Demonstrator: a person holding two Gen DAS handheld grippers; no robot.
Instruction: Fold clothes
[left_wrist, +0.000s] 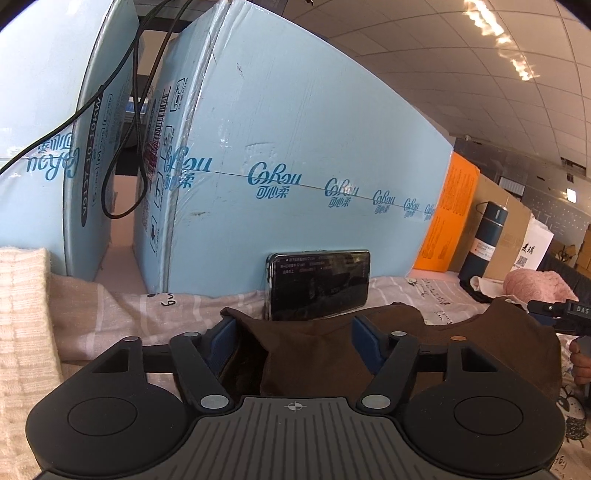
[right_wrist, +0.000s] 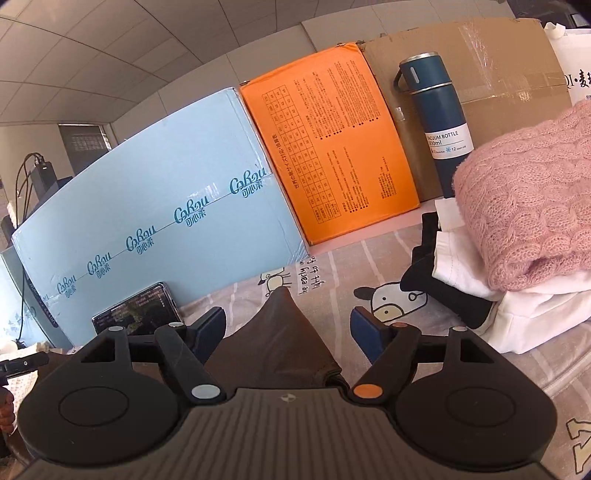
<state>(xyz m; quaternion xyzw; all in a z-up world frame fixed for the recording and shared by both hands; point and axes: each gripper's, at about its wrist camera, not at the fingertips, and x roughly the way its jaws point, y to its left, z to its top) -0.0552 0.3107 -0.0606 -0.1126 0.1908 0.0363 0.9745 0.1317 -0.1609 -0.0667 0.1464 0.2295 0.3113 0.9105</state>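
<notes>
Left wrist view: both grippers, left gripper (left_wrist: 293, 341) and right gripper (right_wrist: 288, 330), spread wide around the brown garment (left_wrist: 314, 354), probably mid-fold; pinching comes next.

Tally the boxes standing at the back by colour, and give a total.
Light blue boxes: 2, one behind the phone, one at far left
Orange box: 1
Brown cardboard box: 1
Total: 4
</notes>
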